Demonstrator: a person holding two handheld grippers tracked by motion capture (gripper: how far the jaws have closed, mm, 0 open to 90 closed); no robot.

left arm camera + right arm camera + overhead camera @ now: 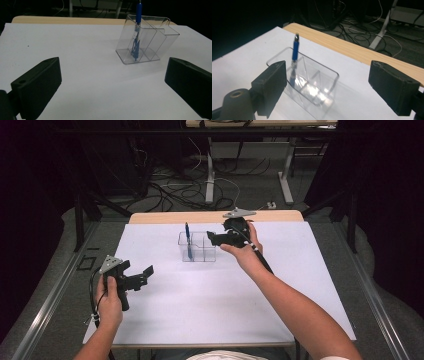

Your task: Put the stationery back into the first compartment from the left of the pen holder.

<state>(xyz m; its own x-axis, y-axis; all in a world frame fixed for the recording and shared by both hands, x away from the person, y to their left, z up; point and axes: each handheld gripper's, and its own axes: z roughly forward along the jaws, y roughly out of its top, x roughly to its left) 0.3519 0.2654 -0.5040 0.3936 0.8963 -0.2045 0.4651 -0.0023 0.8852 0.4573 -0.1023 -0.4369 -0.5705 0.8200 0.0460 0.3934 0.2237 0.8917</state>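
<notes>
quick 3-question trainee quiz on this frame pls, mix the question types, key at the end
1. True or false: the blue pen stands inside the clear organizer.
2. Which gripper is nearer the organizer? A) left gripper B) right gripper
3. Fill in: both grippers' jaws are ____ and hold nothing.

Key: 1 true. 2 B. 3 open.

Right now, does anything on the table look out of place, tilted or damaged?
Nothing stands out. The clear organizer stands upright on the white table, and the blue pen stands in one of its compartments, leaning only slightly. Nothing looks spilled or broken.
</notes>
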